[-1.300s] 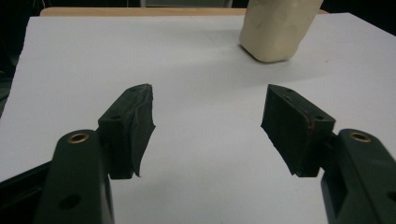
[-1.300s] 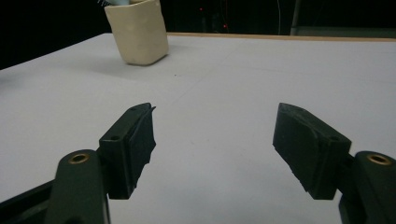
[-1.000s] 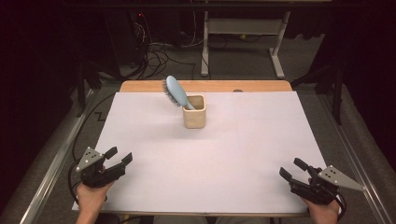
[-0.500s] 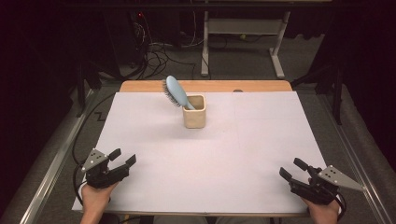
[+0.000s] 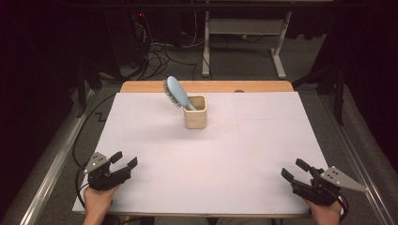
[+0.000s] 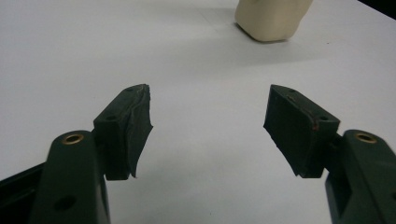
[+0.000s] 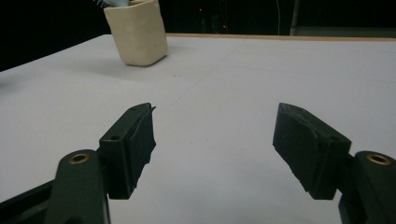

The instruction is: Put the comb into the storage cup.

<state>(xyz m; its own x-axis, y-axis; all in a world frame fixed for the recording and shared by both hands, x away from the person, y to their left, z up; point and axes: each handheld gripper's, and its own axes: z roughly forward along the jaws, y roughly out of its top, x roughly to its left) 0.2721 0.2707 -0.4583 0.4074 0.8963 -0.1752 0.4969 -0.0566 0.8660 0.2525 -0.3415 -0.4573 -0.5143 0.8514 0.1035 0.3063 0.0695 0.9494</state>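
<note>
Leaning blue oval hairbrush (image 5: 177, 92), squarish cream cup (image 5: 195, 112)

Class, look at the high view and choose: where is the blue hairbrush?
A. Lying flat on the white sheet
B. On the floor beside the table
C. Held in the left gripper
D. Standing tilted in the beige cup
D: the hairbrush leans leftward, its handle down inside the beige cup.

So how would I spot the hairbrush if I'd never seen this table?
Find the table covered in white paper. Toward its far edge, near the middle, stands a small cream cup. The light blue hairbrush sticks out of that cup, handle down and leaning left, and it is the one blue thing there.
</note>
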